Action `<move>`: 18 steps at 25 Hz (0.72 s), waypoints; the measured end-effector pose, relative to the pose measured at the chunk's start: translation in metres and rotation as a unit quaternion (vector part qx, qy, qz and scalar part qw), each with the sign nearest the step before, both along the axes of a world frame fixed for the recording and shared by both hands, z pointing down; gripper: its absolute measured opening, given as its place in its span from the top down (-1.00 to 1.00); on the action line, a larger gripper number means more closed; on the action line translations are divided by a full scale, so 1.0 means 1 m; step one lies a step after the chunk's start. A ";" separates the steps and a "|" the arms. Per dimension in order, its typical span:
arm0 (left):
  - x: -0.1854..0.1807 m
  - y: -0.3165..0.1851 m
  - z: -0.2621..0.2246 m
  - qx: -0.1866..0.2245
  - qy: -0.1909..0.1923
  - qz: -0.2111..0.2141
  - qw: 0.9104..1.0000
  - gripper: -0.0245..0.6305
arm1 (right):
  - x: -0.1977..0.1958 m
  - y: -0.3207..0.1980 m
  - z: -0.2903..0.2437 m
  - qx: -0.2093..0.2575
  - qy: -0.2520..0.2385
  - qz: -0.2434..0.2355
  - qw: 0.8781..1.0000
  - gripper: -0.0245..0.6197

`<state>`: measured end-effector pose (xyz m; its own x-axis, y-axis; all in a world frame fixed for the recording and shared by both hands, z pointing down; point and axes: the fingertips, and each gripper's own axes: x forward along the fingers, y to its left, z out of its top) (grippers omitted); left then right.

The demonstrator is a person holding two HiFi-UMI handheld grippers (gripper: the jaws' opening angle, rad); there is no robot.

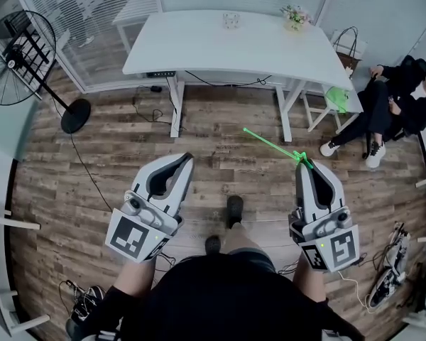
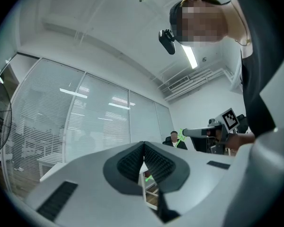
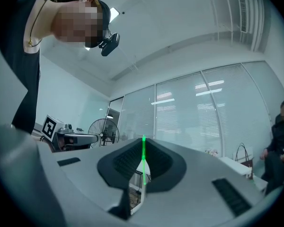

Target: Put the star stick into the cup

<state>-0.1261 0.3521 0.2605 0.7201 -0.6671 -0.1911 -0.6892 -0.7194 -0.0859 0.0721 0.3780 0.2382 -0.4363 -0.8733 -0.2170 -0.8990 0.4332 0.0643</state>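
I stand on a wooden floor, a gripper in each hand, both at waist height. My right gripper (image 1: 303,163) is shut on the green star stick (image 1: 270,142). The thin shaft slants up and left towards the white table (image 1: 199,52), and the star end sits at the jaw tips. In the right gripper view the stick (image 3: 143,161) runs straight up between the pads of the right gripper (image 3: 143,143). My left gripper (image 1: 183,158) is shut with nothing in it, its pads meeting at the tip (image 2: 144,145). A small clear cup-like thing (image 1: 231,20) stands on the far side of the table.
A flower pot (image 1: 296,16) sits at the table's back right. A standing fan (image 1: 18,55) is at the left. A seated person (image 1: 394,105) is at the right, with a stool bearing something green (image 1: 337,98) beside the table. Cables lie on the floor.
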 end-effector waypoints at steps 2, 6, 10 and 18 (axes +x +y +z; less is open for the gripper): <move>-0.002 -0.006 0.002 -0.001 -0.001 -0.004 1.000 0.88 | -0.003 -0.009 0.003 -0.001 0.000 -0.005 1.000 0.86; -0.008 -0.024 0.003 -0.003 0.000 -0.014 1.000 0.88 | -0.006 -0.032 0.003 -0.001 -0.002 -0.013 1.000 0.86; -0.005 -0.053 0.005 -0.002 -0.001 -0.019 1.000 0.88 | -0.005 -0.062 0.005 0.002 0.000 -0.018 1.000 0.86; 0.013 -0.124 -0.001 0.004 0.001 -0.026 1.000 0.88 | 0.016 -0.134 -0.002 0.007 0.002 -0.022 1.000 0.86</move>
<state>-0.1127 0.2284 0.2592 0.6843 -0.7016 -0.1990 -0.7256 -0.6821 -0.0904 0.0878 0.2437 0.2359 -0.4747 -0.8503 -0.2272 -0.8790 0.4710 0.0736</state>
